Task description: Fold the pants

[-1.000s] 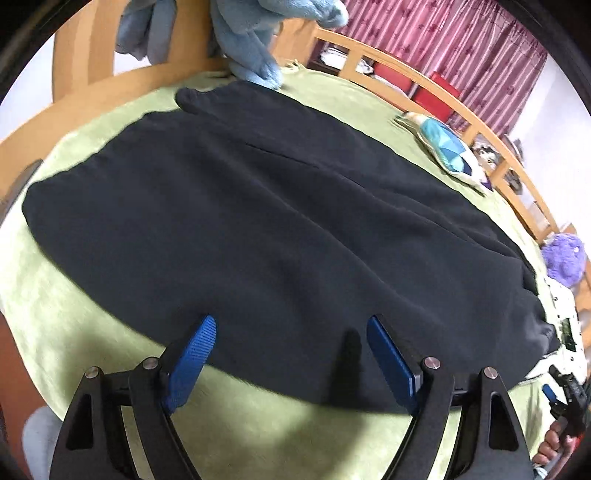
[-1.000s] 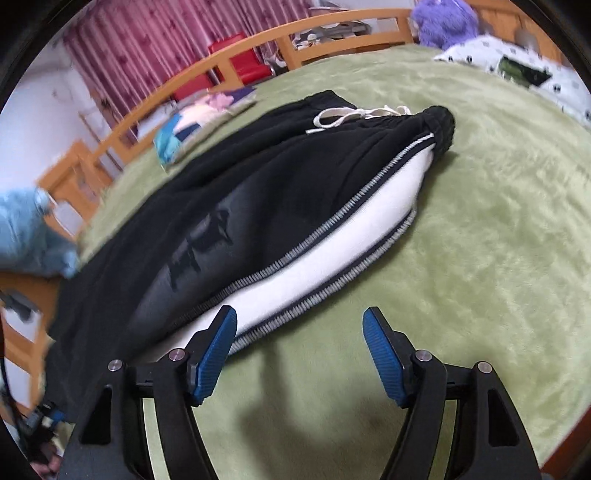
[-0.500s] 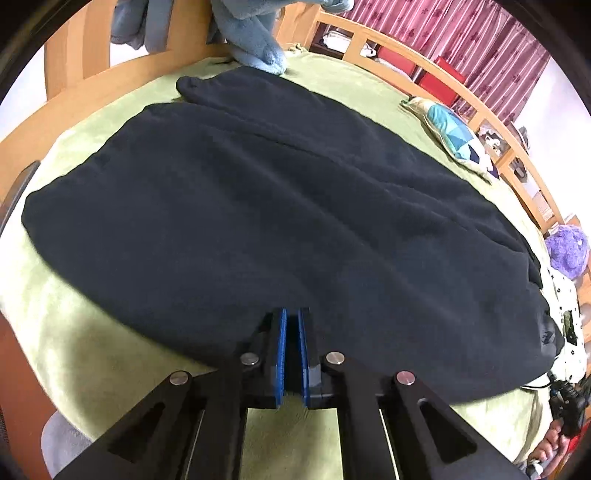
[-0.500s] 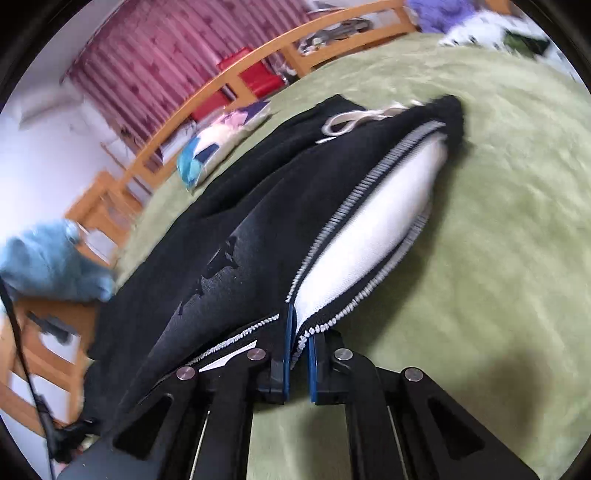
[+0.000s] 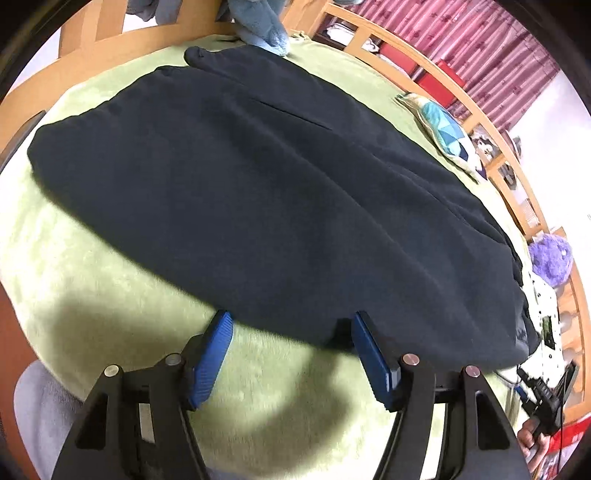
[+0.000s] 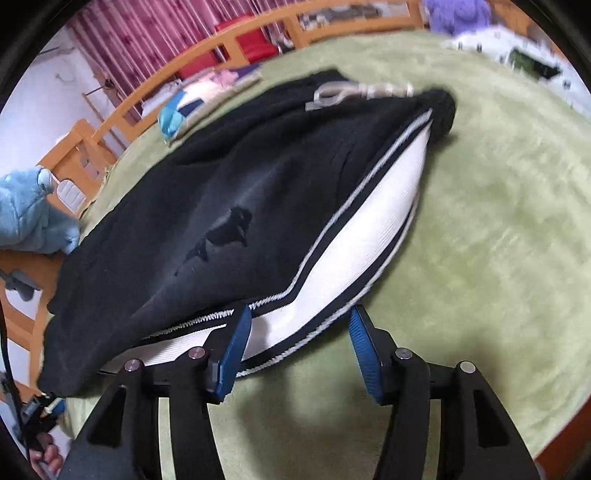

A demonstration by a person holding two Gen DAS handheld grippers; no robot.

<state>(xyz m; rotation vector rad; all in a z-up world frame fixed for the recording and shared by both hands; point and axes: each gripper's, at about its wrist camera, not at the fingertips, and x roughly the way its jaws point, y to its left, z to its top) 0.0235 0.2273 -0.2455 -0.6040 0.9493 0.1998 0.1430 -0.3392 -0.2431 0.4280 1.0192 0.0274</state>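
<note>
Black pants point(image 5: 258, 192) lie spread flat on a green blanket point(image 5: 92, 280). My left gripper point(image 5: 291, 322) hovers at their near edge. Its jaws are opening, and the dark hem lies between the blue pads point(image 5: 212, 354) without being pressed. In the right wrist view the pants point(image 6: 221, 206) show a white side stripe point(image 6: 362, 236) and a white drawstring point(image 6: 354, 90) at the far waistband. My right gripper point(image 6: 300, 314) is at the striped near edge. Its jaws are opening too, with the stripe's border between the pads, not pinched.
A wooden bed rail point(image 5: 436, 77) runs around the blanket. A blue plush point(image 5: 262, 22) sits at the far end, a patterned pillow point(image 5: 439, 125) and a purple plush point(image 5: 550, 258) at the right. A hand point(image 5: 532, 439) shows at lower right. White spotted cloth point(image 6: 517, 51) lies far right.
Both grippers stood open a second ago, were shut at the pants' edge half a second ago, and stand open again now. The pants lie as before.
</note>
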